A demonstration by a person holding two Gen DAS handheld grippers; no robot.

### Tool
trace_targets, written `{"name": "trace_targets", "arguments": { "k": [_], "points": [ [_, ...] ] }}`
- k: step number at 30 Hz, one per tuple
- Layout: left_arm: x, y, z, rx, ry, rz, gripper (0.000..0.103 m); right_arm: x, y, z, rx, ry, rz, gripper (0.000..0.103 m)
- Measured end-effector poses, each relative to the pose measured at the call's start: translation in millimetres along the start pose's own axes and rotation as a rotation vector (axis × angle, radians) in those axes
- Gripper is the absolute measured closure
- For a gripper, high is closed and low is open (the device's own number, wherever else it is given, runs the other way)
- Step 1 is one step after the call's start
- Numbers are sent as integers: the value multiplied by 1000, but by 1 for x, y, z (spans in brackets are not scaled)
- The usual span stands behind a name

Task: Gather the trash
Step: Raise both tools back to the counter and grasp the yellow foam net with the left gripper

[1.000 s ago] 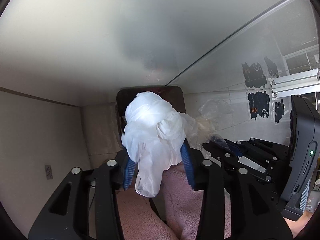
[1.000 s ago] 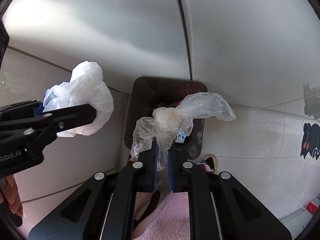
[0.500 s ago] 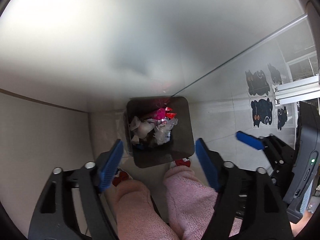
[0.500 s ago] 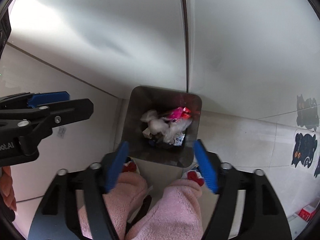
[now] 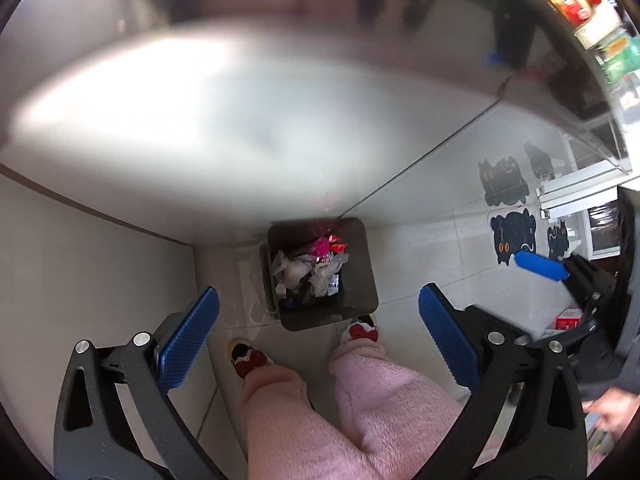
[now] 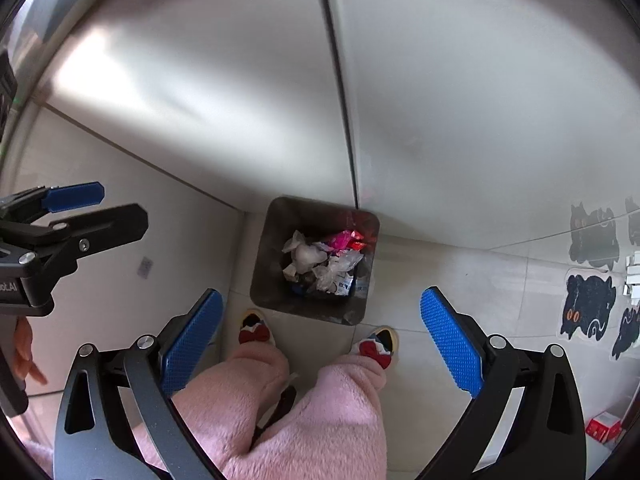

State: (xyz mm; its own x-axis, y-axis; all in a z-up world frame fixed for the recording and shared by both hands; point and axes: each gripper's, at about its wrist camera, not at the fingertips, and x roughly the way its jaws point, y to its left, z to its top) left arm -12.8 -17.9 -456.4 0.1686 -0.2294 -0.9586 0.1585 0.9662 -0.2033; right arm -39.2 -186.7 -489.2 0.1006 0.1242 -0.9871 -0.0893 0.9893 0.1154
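Nearest the lens, the black left gripper with blue ribbed pads has its jaws spread wide and holds nothing; the black right gripper stands the same, wide apart and empty. Below them, toward six o'clock, are the person's fuzzy pink trouser legs and red-bowed slippers on the pale tiled floor. Beyond the toes, at twelve o'clock from the feet, stands the dark square waste bin, set in the corner against the grey metal wall. The crumpled white and clear plastic trash lies inside it, with pink and red wrappers. At three o'clock, black cat-shaped stickers lie on the floor.
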Motion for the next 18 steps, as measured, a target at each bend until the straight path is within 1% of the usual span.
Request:
{"name": "trace_targets", "arguments": {
  "k": [2,4,6,10,13,15,18],
  "points": [
    [-24,-1,0,0,-36,-3,8,-23,-3,4,6,-24,26,4],
    [-49,1,2,-11,-69,-7,8,-49,-7,8,11,-73,52,4],
    [-75,1,9,-13,-110,-15,8,-83,-13,11,25,-148,67,4],
    [-124,-3,30,-4,-196,5,8,-146,-26,28,69,-305,112,4],
    [-149,-7,55,-4,-246,0,8,-179,-30,53,74,-386,105,4],
    [-158,-11,74,1,-268,-9,8,-195,-33,76,80,-409,82,4],
    [-162,-21,104,21,-279,-18,8,-204,-39,111,105,-437,82,4]
  ]
}}
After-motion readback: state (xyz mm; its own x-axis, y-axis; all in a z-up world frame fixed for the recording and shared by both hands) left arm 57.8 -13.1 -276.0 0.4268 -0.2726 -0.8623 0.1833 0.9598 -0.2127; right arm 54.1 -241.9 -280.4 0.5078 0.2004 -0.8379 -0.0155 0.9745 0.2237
